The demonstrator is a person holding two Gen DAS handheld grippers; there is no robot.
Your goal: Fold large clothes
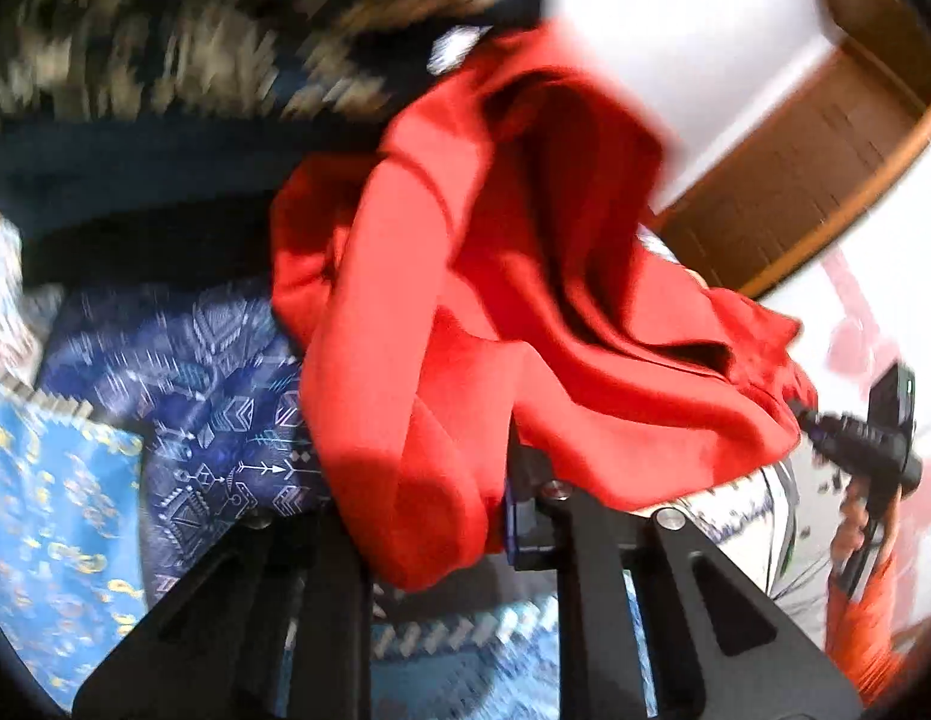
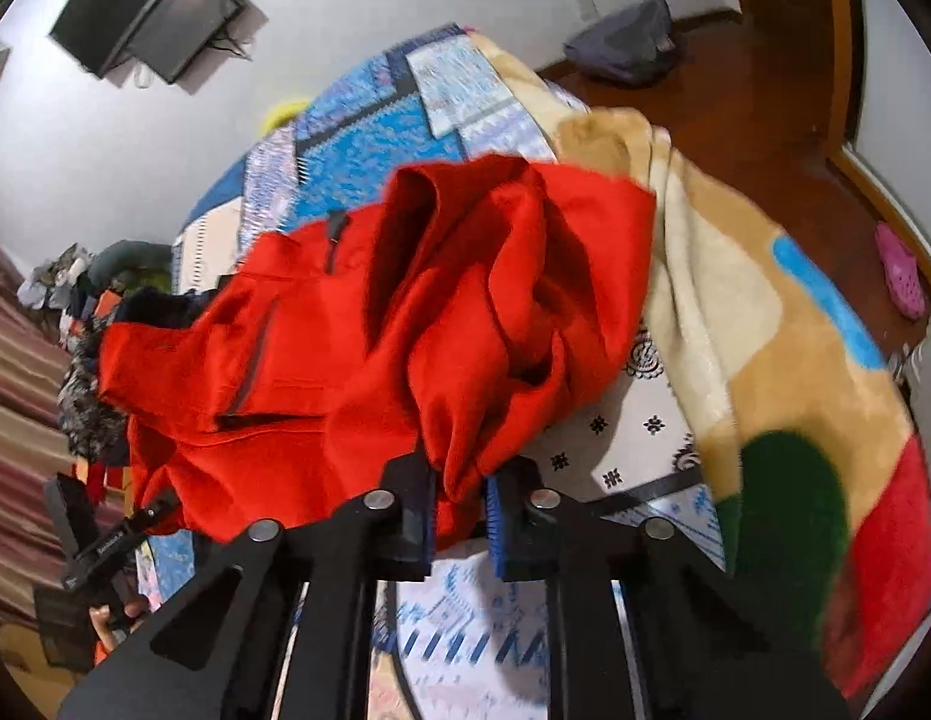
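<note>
A large red jacket hangs bunched between both grippers above a bed. My left gripper is shut on a fold of its hem; the red cloth drapes over and hides the left finger. In the left wrist view the right gripper shows at the far right, pinching the jacket's other edge. In the right wrist view my right gripper is shut on a bunch of the red jacket, which shows dark zippers. The left gripper shows at the lower left of that view.
The bed carries a blue patterned patchwork cover and a cream, tan and coloured fleece blanket on its right side. A pile of other clothes lies at the left. Wooden floor, a grey bag and a pink shoe lie beyond.
</note>
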